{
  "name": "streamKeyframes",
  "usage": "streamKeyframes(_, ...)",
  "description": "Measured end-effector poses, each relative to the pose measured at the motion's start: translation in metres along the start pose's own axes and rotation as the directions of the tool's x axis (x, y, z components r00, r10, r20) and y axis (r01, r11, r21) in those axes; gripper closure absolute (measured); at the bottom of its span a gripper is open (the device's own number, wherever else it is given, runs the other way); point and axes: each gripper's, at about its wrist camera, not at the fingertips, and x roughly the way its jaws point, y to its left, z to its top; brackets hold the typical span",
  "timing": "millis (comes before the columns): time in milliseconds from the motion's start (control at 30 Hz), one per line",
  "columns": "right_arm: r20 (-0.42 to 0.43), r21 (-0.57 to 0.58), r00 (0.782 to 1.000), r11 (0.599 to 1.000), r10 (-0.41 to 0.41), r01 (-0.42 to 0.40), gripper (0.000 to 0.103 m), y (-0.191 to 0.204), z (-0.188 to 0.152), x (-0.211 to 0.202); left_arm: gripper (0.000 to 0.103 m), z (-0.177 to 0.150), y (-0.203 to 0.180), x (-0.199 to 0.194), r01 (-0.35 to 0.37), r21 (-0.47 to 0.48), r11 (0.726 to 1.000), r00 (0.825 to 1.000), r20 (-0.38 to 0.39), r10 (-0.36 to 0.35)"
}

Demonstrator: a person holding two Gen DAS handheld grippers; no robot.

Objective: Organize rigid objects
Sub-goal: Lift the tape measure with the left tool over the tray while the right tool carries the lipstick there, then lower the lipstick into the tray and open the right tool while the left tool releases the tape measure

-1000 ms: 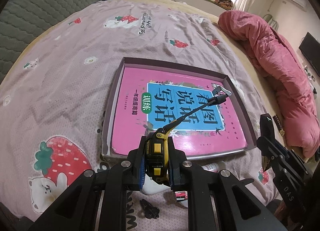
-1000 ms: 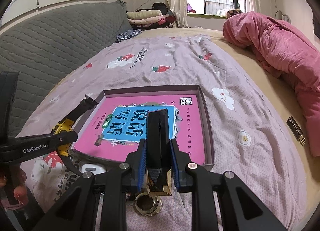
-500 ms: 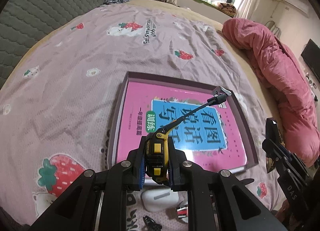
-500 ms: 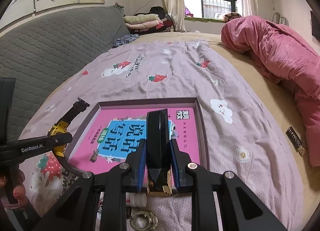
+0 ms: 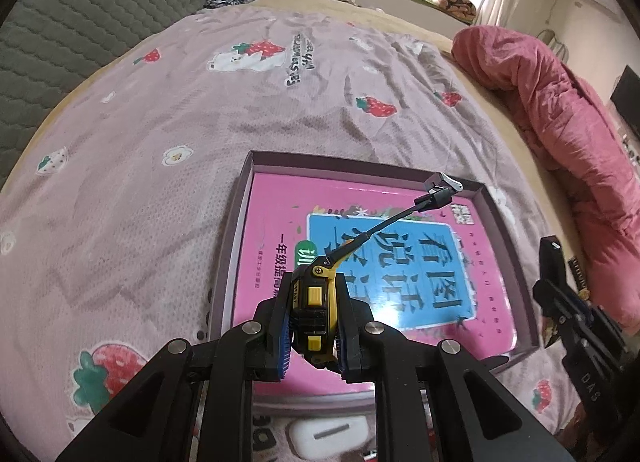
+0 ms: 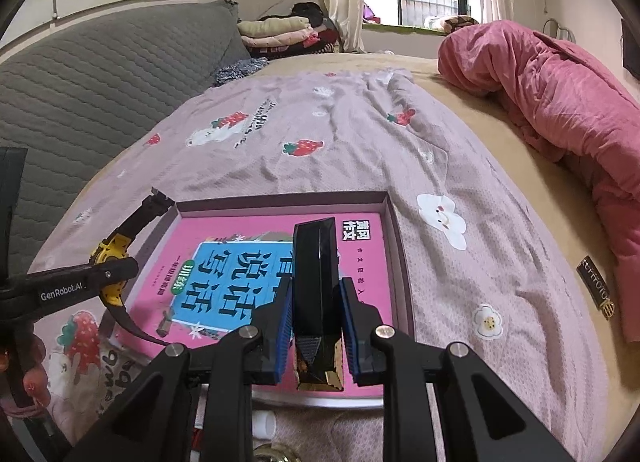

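A shallow purple box holding a pink book lies on the bed. My left gripper is shut on a yellow and black wristwatch, held above the box's near edge, with the strap sticking out over the book. The watch also shows in the right wrist view. My right gripper is shut on a tall black faceted box, held above the book. The right gripper also shows in the left wrist view.
A white earbud case lies on the sheet just below the purple box. A white cap and a metal ring lie near the front edge. A pink duvet is piled at right; a grey headboard stands at left.
Both grippers have moved forward over the purple box with their objects still held. The small items near the front edge have slid down out of view.
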Motion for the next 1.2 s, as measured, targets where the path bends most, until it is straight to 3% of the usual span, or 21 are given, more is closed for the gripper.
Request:
streamKeyframes(1000, -0.103, 0.045, 0.994, 0.999, -0.023, 0.028, 0.080, -0.013, -0.019, 0.043, 0.086, -0.023, -0.006, 0.052, -0.028, 0.073, 0.997, 0.994, -0.108, 0.035)
streamKeyframes(1200, -0.113, 0.021, 0.992, 0.998, -0.055, 0.058, 0.080, -0.014, -0.020, 0.048, 0.086, -0.019, -0.001, 0.055, -0.048, 0.056, 0.997, 0.994, -0.092, 0.053)
